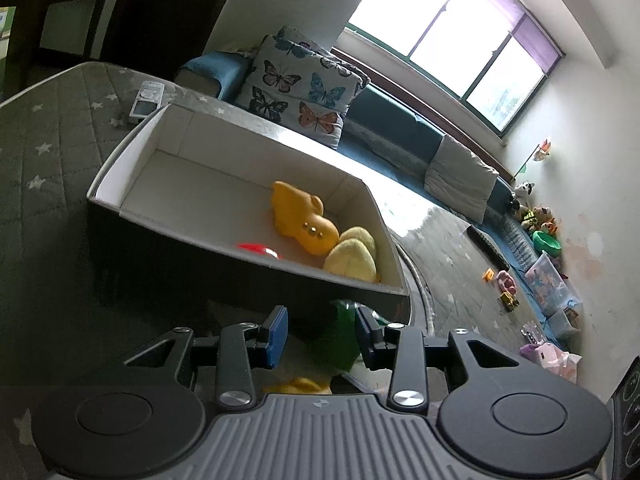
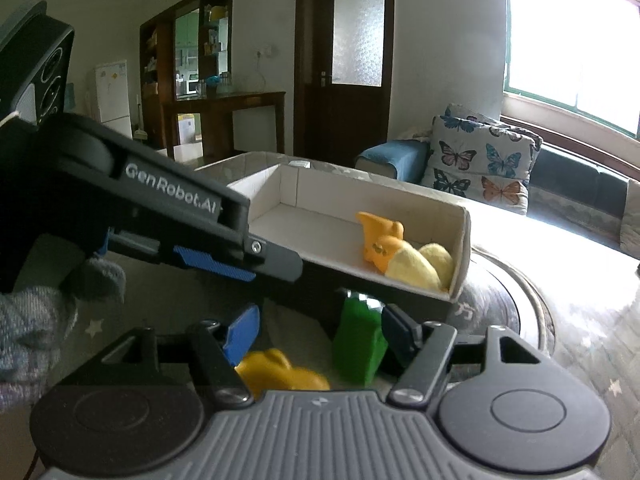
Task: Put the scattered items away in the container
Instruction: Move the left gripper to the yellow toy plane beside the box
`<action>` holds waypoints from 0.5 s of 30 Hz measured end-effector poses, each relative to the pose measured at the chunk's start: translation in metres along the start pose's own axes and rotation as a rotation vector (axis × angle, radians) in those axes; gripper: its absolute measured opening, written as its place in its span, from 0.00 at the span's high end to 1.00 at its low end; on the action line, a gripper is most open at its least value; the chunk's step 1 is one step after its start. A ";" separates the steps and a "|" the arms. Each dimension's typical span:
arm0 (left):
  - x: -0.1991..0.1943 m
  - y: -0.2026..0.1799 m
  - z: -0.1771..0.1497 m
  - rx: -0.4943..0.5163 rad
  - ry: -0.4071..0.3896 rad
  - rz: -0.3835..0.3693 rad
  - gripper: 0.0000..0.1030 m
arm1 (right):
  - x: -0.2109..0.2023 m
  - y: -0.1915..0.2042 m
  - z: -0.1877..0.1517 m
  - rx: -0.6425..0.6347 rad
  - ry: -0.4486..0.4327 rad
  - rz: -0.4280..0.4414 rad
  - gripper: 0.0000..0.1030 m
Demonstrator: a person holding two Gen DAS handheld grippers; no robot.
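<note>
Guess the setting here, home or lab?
Likely a home living room: a butterfly cushion on a blue sofa, toys heaped by the wall, a fridge beyond.

Left gripper (image 1: pixel 322 330) is level, jaws parted. Right gripper (image 2: pixel 318 330) likewise spread — a gloved hand (image 2: pixel 48 308) grips the left one.

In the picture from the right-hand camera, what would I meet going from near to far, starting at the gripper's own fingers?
Right gripper → yellow toy on the cloth just ahead → green toy → white box holding an orange toy → butterfly cushion → dark door.
</note>
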State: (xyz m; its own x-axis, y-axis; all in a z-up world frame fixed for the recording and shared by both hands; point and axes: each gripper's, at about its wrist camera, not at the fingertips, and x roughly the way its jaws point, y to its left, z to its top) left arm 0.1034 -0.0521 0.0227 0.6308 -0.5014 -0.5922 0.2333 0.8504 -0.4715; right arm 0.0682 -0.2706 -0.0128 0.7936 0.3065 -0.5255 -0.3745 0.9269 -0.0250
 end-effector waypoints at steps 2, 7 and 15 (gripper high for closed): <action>-0.002 0.001 -0.004 -0.008 0.003 0.000 0.62 | -0.005 0.001 -0.007 0.000 0.001 -0.005 0.33; -0.008 0.003 -0.013 -0.018 0.004 0.000 0.62 | -0.010 0.000 -0.021 0.023 0.014 -0.010 0.32; -0.007 0.009 -0.026 -0.049 0.023 0.006 0.62 | -0.011 0.002 -0.036 0.053 0.040 0.008 0.32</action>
State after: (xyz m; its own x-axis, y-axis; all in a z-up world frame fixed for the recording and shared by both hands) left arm 0.0817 -0.0454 0.0060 0.6147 -0.5005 -0.6097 0.1925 0.8447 -0.4994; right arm 0.0410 -0.2797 -0.0380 0.7708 0.3059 -0.5588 -0.3540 0.9349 0.0235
